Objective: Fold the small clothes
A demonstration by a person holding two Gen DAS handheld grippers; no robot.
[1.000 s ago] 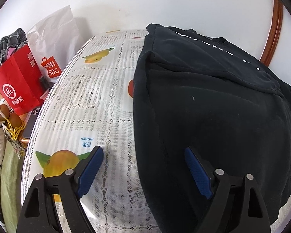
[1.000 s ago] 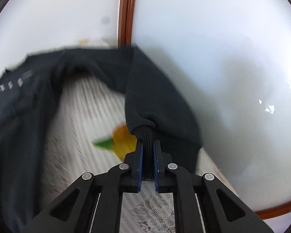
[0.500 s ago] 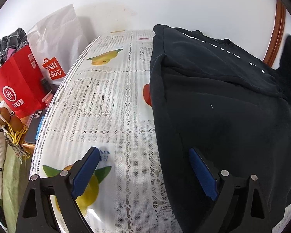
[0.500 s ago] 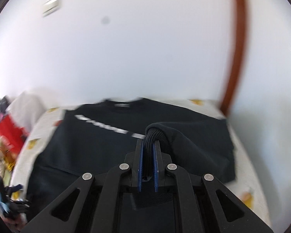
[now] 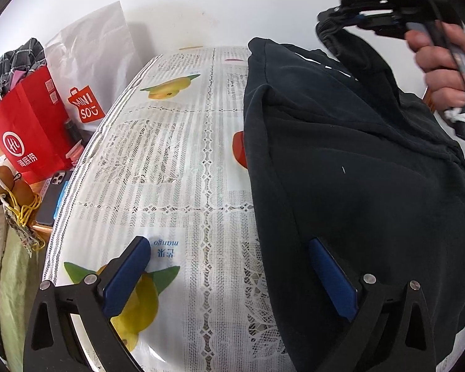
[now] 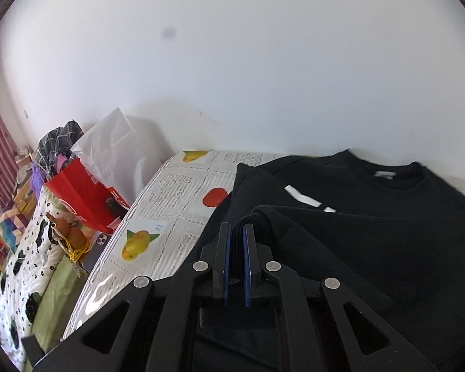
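Observation:
A black sweatshirt point(image 5: 356, 186) with white marks on the chest lies on the fruit-print tablecloth point(image 5: 170, 155), its left sleeve folded in. My left gripper point(image 5: 226, 245) hovers over its left edge; its jaws are opening, one pad over the cloth and the other over the sweatshirt, pressing on nothing. My right gripper point(image 6: 236, 228) is shut on the ribbed sleeve cuff point(image 6: 257, 217) and holds it above the sweatshirt body point(image 6: 387, 217). In the left wrist view that right gripper point(image 5: 341, 20) shows at the top right, held by a hand point(image 5: 443, 71), with the cuff point(image 5: 328, 34) hanging from it.
A wall runs behind the table. Off the table's left edge stand a red paper bag point(image 5: 31, 130) and a white Miniso bag point(image 5: 90, 71); a phone point(image 5: 51, 198) and a gourd ornament point(image 5: 12, 183) lie lower. A quilted bed point(image 6: 24, 263) is further left.
My right gripper swung the sleeve cuff from the table's right side in over the sweatshirt body and entered the left wrist view. The left jaws spread wider.

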